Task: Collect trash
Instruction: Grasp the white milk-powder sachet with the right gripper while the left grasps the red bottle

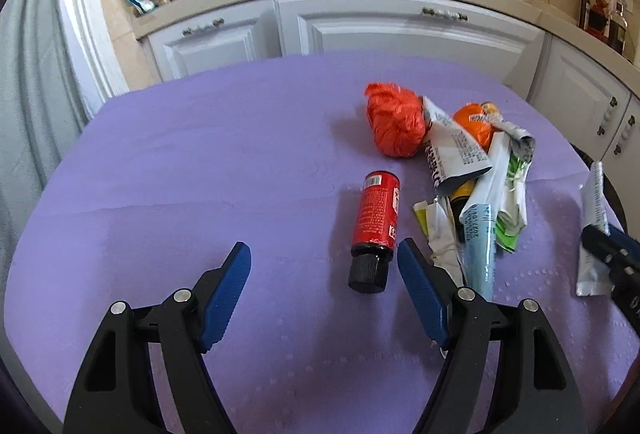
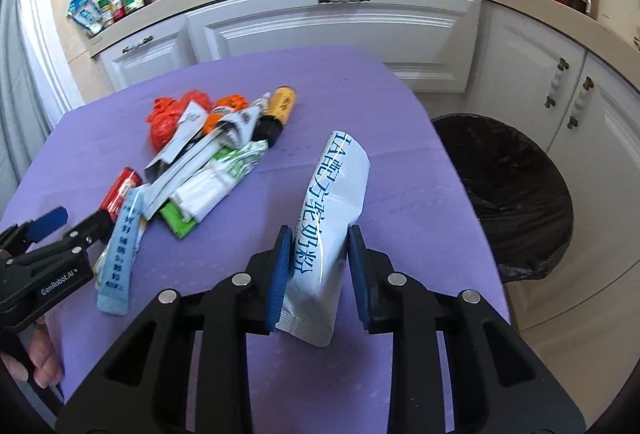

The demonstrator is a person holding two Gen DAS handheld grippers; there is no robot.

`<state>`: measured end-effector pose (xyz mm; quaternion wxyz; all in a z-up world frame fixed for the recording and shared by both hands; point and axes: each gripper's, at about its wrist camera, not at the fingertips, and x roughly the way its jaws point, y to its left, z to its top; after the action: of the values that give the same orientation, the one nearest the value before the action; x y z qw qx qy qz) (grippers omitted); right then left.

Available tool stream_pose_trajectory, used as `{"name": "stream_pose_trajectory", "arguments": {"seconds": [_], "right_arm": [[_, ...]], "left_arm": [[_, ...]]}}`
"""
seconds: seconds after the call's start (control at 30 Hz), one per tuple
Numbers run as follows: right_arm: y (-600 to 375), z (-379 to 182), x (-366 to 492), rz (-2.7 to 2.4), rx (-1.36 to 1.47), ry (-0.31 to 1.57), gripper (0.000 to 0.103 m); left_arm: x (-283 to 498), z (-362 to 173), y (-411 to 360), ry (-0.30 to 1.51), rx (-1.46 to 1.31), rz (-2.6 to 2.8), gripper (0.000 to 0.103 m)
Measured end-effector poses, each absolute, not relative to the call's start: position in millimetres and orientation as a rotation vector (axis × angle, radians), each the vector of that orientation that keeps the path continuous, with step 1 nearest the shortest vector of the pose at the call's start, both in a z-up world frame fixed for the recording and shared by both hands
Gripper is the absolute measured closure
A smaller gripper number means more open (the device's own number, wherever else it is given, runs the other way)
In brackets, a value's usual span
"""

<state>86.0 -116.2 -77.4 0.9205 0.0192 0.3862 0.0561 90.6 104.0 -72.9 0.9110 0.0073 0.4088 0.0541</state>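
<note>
Right wrist view, right gripper (image 2: 319,266) fingers pinching one white sachet (image 2: 328,230), left gripper (image 1: 324,270) fingers spread beside one red bottle (image 1: 374,226).

Bright, even daylight fills both fisheye views. Soft shadows fall leftward beside the red bottle (image 1: 374,222). Edges bow strongly into dark vignetted corners; distant counter clutter looks slightly soft.

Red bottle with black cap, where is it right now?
The red bottle lies on its side on the purple table cover, cap toward the open left gripper, just left of the wrapper pile in the left wrist view.
</note>
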Motion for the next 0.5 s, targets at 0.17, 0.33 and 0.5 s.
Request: {"name": "stream_pose_trajectory", "arguments": {"seconds": [0.17, 0.33, 0.5], "right_arm": [[-123, -75, 94, 0.111, 0.046, 0.791, 0.075], [-126, -76, 98, 0.116, 0.049, 0.793, 0.075], [-126, -75, 99, 0.115, 0.05, 0.787, 0.075]], "left_arm": [[103, -79, 105, 0.88, -0.004, 0.071, 0.043], [109, -82, 105, 0.892, -0.012, 0.038, 0.072], [108, -82, 105, 0.887, -0.016, 0.026, 0.078]]}}
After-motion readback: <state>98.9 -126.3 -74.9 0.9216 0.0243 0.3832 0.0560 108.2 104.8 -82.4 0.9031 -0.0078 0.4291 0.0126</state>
